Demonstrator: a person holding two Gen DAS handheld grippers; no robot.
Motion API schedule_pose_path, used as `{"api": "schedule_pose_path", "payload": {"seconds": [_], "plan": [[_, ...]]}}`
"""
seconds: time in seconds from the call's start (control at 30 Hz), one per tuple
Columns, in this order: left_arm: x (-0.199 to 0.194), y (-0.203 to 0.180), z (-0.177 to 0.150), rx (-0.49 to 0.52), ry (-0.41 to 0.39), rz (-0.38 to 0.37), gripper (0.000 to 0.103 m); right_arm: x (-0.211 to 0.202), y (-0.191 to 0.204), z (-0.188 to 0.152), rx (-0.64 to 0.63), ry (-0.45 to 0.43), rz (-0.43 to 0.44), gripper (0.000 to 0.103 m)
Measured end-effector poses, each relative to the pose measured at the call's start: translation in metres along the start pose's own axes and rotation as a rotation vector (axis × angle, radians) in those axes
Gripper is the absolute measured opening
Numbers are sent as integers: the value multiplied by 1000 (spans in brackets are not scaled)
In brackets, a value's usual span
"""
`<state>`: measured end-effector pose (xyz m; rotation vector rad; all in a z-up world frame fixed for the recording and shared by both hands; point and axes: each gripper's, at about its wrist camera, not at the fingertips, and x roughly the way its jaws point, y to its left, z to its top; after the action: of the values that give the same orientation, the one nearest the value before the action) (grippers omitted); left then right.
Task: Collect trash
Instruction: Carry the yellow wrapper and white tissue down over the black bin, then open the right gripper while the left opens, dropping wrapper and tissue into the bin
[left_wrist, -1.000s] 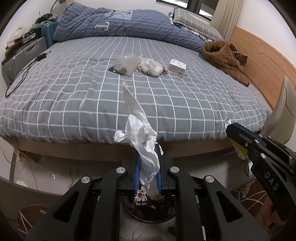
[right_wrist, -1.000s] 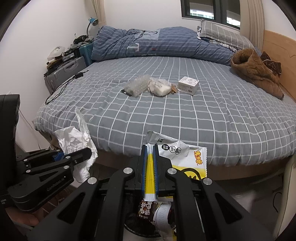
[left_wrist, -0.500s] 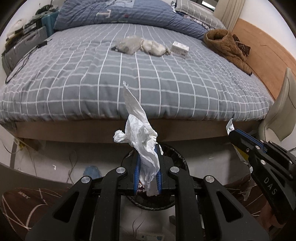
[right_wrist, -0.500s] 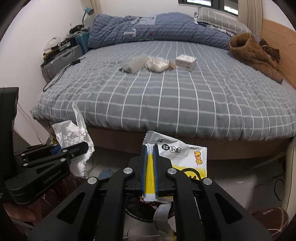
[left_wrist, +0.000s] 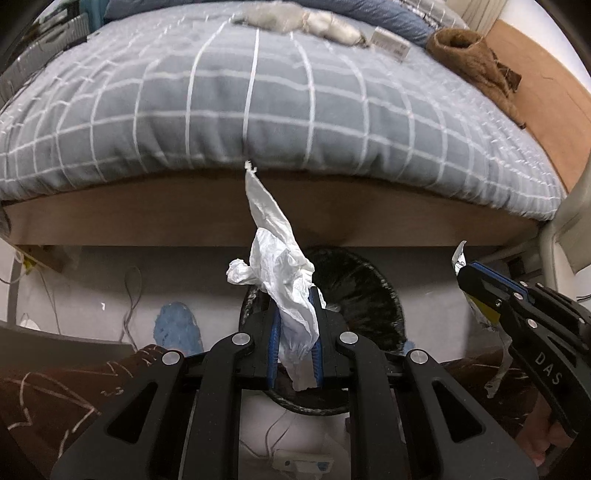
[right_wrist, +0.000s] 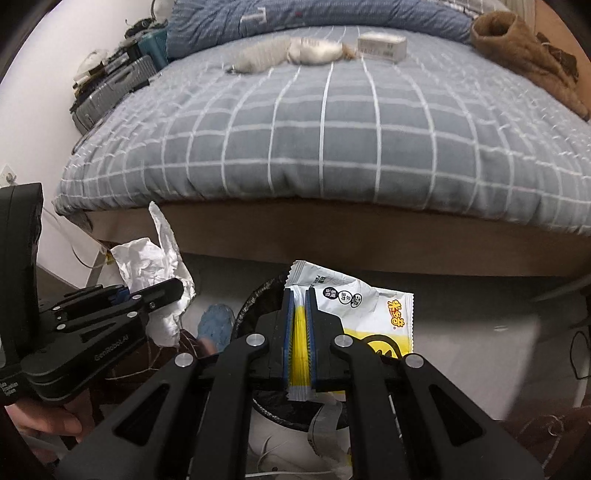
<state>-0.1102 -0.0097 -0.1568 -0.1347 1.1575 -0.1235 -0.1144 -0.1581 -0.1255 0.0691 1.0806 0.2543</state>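
Left hand-held gripper (left_wrist: 295, 332): jaws clamped on a crumpled white tissue (left_wrist: 280, 273), whose twisted tip stands up in front of the bed frame; the held end hangs below the blue pads (left_wrist: 274, 332). Right hand-held gripper (right_wrist: 300, 343): jaws closed on a folded white-and-yellow wrapper (right_wrist: 365, 306), printed side spread to the right of the fingers. Bin (left_wrist: 362, 291): black, lined with a dark bag, on the floor against the bed; both grippers sit just above its rim, the tissue over its left part in the left wrist view, the wrapper over its opening in the right wrist view, with some paper scraps visible inside. Bed (right_wrist: 321, 122): grey cover with a white grid, wooden base. On the bed, well apart from the grippers: a clear plastic bag (right_wrist: 262, 53) touching a whitish bundle (right_wrist: 314, 51), a small white box (right_wrist: 382, 44) just beside them, a brown garment (right_wrist: 524, 48) at the right edge. Floor left of the bin: a blue slipper (left_wrist: 177, 325). Suitcases (right_wrist: 110, 88) stand by the wall at the bed's left.
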Motion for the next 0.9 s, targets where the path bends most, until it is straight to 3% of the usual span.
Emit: {"api": "schedule_pose_path", "payload": {"seconds": [0.4, 0.67, 0.9], "plan": [[51, 9, 5, 6, 58, 16, 13, 73, 8, -6, -35, 129, 6, 6], [61, 24, 4, -22, 72, 39, 13, 98, 17, -9, -55, 163, -18, 14], [58, 28, 3, -28, 73, 47, 13, 104, 15, -13, -64, 153, -29, 41]]}}
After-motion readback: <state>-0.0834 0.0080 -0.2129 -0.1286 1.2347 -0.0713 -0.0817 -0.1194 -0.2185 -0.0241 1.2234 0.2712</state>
